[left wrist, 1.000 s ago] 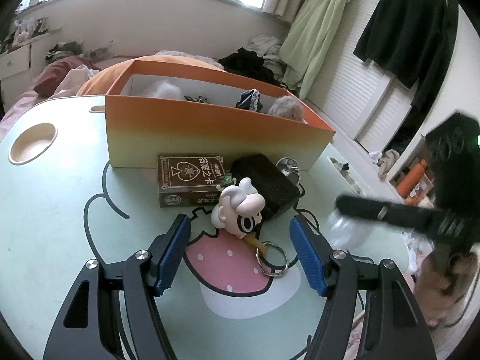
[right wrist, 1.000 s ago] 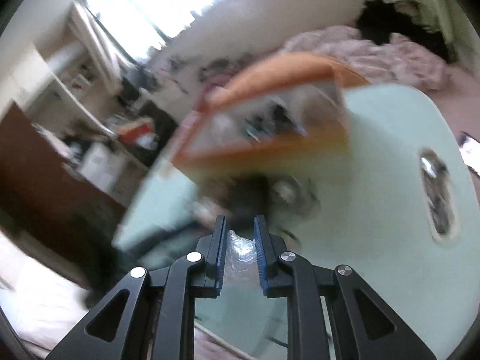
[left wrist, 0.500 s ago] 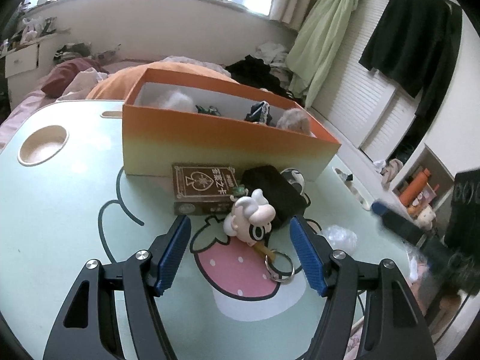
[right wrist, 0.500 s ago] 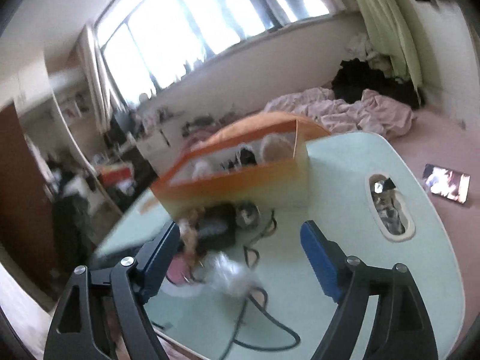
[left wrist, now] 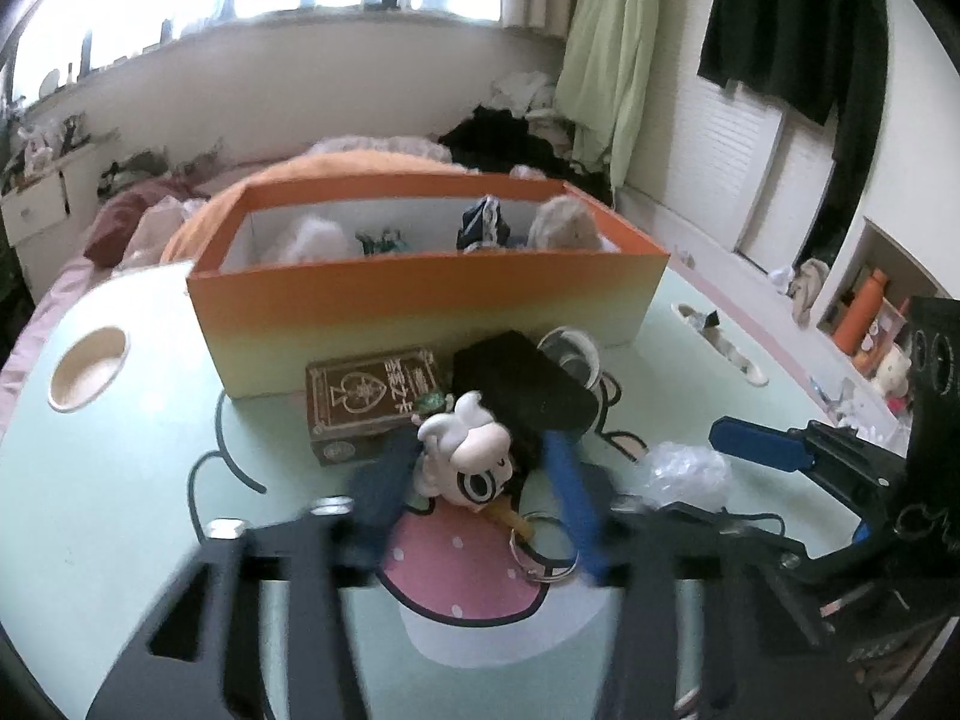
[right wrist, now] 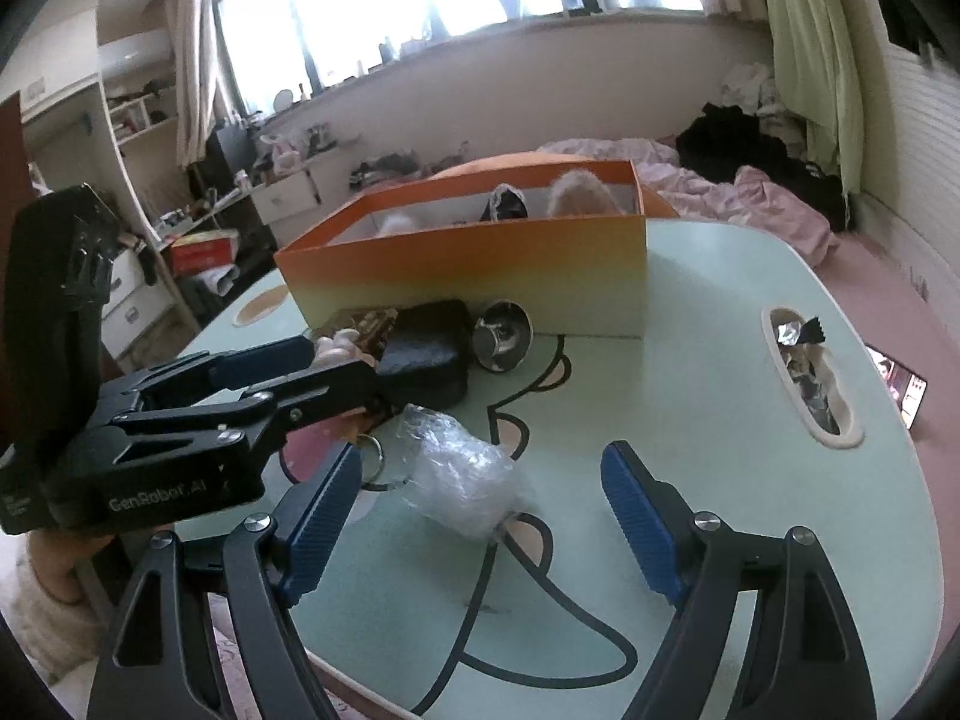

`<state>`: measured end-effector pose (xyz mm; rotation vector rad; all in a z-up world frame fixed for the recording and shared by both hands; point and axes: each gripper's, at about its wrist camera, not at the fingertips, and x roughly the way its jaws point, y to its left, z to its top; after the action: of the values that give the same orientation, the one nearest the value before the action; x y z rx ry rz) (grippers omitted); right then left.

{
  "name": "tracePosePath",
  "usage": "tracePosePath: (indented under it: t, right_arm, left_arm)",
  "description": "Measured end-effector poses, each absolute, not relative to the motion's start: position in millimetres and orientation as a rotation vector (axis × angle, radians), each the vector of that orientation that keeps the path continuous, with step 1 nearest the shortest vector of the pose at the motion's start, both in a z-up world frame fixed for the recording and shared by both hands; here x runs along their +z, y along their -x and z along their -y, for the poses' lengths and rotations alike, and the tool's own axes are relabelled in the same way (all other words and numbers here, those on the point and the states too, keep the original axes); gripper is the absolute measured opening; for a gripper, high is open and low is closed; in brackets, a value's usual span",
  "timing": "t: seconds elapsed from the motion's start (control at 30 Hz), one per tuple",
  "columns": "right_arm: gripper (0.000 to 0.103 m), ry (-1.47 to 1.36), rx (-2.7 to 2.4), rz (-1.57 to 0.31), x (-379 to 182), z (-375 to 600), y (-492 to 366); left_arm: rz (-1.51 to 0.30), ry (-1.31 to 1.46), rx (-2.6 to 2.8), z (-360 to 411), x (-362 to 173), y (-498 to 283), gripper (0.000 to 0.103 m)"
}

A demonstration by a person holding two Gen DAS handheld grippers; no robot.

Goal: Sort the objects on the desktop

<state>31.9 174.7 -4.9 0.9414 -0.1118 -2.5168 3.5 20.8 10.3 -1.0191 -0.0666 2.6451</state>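
Crinkled plastic wrap (right wrist: 465,483) beside, perhaps touching, keyring (right wrist: 373,450)

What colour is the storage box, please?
Box: orange fading to pale yellow below; clearest in the left wrist view.

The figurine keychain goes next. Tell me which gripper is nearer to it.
Left. The left gripper has its jaws closing around the figurine keychain. The right gripper stands open off to the side, over the crumpled plastic wrap.
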Motion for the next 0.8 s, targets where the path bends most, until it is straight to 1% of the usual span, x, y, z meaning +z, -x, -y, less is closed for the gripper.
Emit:
tracePosePath:
  t: [0.23, 0.37, 0.47, 0.53, 0.57, 0.63, 0.7, 0.8]
  right_arm:
    - [0.083, -0.928, -2.520, 0.114, -2, -175, -33]
    - [0.083, -0.922, -2.521, 0.121, 0, -176, -33]
    - [0.083, -0.936, -2.511, 0.131, -2, -175, -30]
    - [0.083, -0.943, -2.506, 0.134, -3, -175, -29]
    - [0.083, -0.946, -2.504, 0.135, -3, -174, -29]
    - [0.083, -0.949, -2.501, 0.134, -4, -174, -29]
    - [0.083, -0.946, -2.502, 0.137, -4, -176, -29]
    - [0.083, -0.953, -2.497, 0.150, -5, -178, -28]
  left_arm:
    - [0.117, 1.021, 2.612, -14, 7, -5, 0.035]
    - [0.144, 0.973, 2.603, -8, 17, -13, 0.035]
    - [0.183, 0.919, 2.599, -4, 35, -15, 0.035]
    - [0.194, 0.859, 2.611, -1, 56, -11, 0.034]
    - [0.193, 0.823, 2.629, -1, 67, -7, 0.030]
    - [0.195, 0.725, 2.674, 1, 95, 7, 0.030]
    - [0.225, 0.681, 2.702, 4, 111, 29, 0.030]
    - [0.251, 0.697, 2.696, 7, 113, 60, 0.030]
